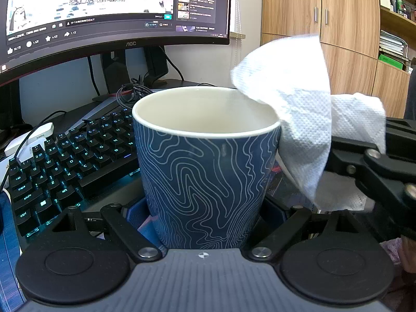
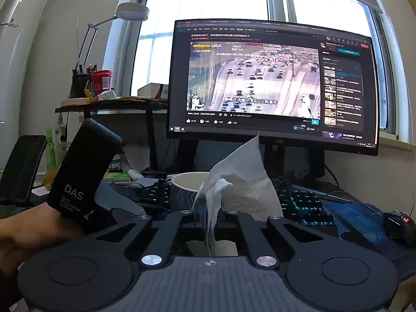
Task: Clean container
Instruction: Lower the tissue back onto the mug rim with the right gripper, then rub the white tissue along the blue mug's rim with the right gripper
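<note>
The left tongs (image 1: 205, 223) are closed around the lower part of a blue cup (image 1: 208, 169) with a white wavy-line pattern, holding it upright above the surface (image 1: 280, 182), in front of a backlit keyboard (image 1: 70, 156) and a monitor (image 1: 114, 7). The right tongs (image 2: 209, 217) are pinched shut on a crumpled white paper towel (image 2: 241, 179). In the left view the towel (image 1: 293, 109) drapes over the cup's right rim, touching its outer wall. The cup's cream inside looks empty
</note>
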A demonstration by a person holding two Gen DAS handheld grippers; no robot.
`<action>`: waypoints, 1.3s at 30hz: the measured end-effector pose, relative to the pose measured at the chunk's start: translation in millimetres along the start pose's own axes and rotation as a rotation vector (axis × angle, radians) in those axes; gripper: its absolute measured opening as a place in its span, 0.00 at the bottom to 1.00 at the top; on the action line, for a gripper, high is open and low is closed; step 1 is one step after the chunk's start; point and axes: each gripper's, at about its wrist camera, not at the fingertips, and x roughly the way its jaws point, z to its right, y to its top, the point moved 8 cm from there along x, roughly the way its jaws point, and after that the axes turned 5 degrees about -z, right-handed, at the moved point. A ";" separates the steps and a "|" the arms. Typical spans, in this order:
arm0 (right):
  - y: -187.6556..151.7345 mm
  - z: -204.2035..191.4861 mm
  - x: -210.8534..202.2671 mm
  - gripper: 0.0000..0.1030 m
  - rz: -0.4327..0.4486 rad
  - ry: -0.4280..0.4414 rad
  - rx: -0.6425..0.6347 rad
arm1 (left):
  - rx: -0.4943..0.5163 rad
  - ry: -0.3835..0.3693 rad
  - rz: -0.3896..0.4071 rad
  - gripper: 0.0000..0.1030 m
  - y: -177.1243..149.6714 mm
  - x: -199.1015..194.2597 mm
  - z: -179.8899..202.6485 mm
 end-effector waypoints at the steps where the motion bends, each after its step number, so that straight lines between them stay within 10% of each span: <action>1: -0.7 2.4 0.5 0.05 -0.001 -0.006 0.001 | 0.000 0.000 0.000 0.89 0.0 0.0 0.0; 39: -7.4 -22.6 -5.9 0.04 -0.022 0.045 -0.015 | -0.002 -0.003 0.000 0.90 -1.0 -0.8 3.0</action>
